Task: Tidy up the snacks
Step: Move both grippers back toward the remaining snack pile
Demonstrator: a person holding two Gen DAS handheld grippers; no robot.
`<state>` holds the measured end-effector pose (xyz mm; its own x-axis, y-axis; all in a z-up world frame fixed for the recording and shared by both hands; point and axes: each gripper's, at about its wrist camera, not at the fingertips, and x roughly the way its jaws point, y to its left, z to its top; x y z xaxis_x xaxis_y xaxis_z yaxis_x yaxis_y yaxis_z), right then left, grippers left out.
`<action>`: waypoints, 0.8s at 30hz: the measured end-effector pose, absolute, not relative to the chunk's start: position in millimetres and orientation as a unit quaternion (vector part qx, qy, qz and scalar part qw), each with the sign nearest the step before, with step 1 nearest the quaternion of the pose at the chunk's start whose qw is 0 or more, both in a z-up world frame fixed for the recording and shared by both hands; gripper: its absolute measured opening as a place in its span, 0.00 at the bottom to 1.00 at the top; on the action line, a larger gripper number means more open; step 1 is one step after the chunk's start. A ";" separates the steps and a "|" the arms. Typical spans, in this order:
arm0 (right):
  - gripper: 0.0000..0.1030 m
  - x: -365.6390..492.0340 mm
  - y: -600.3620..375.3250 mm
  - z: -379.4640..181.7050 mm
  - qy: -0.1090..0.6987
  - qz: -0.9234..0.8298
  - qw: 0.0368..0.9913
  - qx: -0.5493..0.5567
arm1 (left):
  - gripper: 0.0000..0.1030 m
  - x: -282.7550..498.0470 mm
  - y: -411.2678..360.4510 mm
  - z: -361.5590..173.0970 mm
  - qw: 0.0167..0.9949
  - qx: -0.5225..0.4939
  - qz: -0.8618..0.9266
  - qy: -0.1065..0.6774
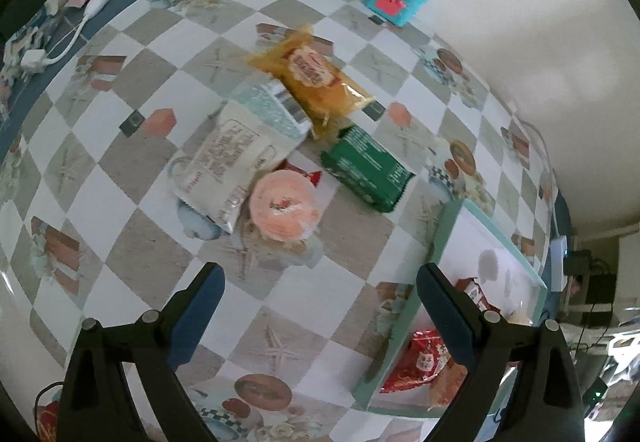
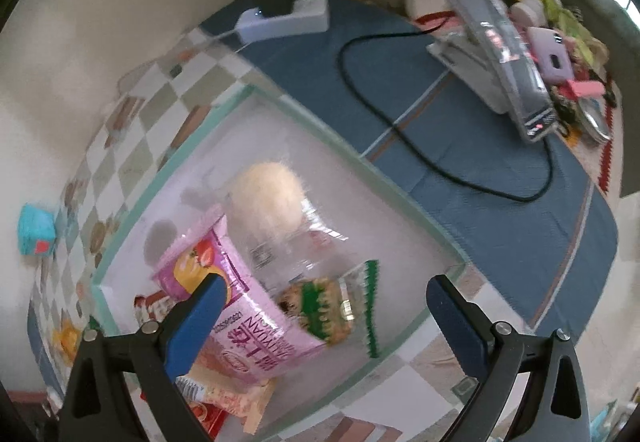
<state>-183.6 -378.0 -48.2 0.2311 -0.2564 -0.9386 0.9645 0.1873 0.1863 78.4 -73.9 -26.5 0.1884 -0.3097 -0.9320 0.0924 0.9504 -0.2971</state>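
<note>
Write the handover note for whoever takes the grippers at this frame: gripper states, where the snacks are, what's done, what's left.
Left gripper: open, empty, over the checkered tablecloth short of the loose pile.
Right gripper: open above the green-rimmed box; the pink snack bag lies between the jaws, not pinched.
Done: box also holds a pale round bun, a green-edged cookie pack and red packets.
Left on the cloth: yellow packet, white packet, green packet, round pink snack.
</note>
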 end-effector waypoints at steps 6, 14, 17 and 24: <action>0.99 -165.4 -367.1 -48.1 0.431 -0.444 0.672 0.408 | 0.94 83.1 -64.4 -28.2 0.764 -0.098 -0.120 0.626; 0.99 -139.7 -344.1 -36.8 0.441 -0.410 0.707 0.371 | 0.94 92.2 -46.7 -25.3 0.777 -0.093 -0.098 0.615; 0.99 -125.1 -328.9 -29.9 0.445 -0.399 0.725 0.343 | 0.94 96.6 -40.5 -22.0 0.788 -0.072 -0.091 0.604; 0.99 -91.1 -288.3 -18.0 0.451 -0.349 0.768 0.291 | 0.94 105.0 -21.9 -18.9 0.802 -0.048 -0.080 0.590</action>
<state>-91.1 -288.3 -18.0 0.3502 -0.2730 -0.8960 0.7981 0.5876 0.1330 105.0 -21.9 -18.9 0.2916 -0.1850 -0.9385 0.0710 0.9826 -0.1716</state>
